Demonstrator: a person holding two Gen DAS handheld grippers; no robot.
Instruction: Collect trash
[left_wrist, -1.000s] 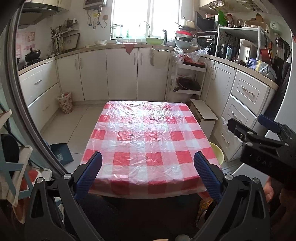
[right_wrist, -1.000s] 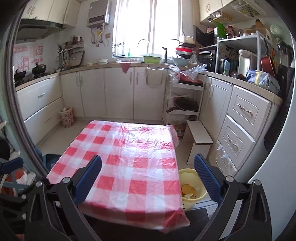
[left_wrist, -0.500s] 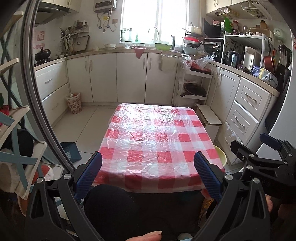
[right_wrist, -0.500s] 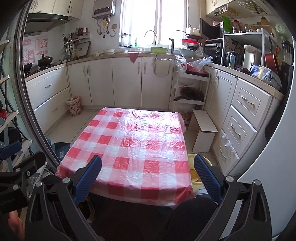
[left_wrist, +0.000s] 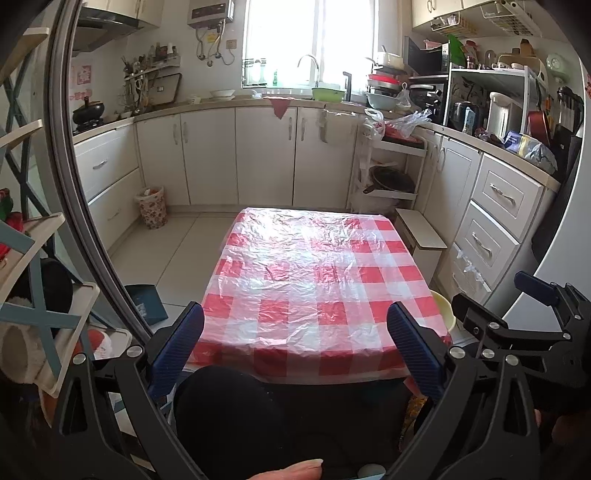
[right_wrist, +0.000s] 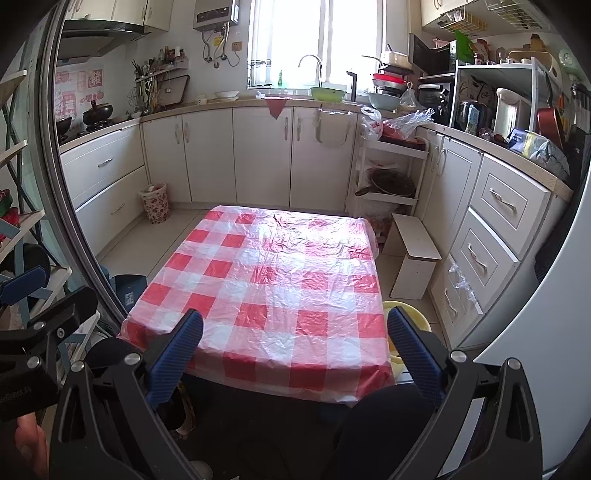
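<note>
Here, both grippers are held side by side before the near edge of a small table (left_wrist: 314, 280) covered with a red-and-white checked plastic cloth (right_wrist: 273, 280). The left gripper (left_wrist: 295, 345) has its blue-padded fingers (left_wrist: 177, 347) spread wide, with nothing between them; the right gripper (right_wrist: 295, 345) is likewise spread wide and holds nothing. In the left wrist view the right gripper also appears at the far right edge. No loose trash can be made out on the cloth. A yellow basin (right_wrist: 408, 314) stands on the floor just beside the table's right near corner, partly hidden by the cloth; its contents are unclear. A flower-patterned bin (left_wrist: 151, 206) stands against the cabinets at the far left, well apart from the table. A white step stool (right_wrist: 413, 258) sits near the drawers on the right. A dark knee (left_wrist: 229, 413) shows below the table edge.
</note>
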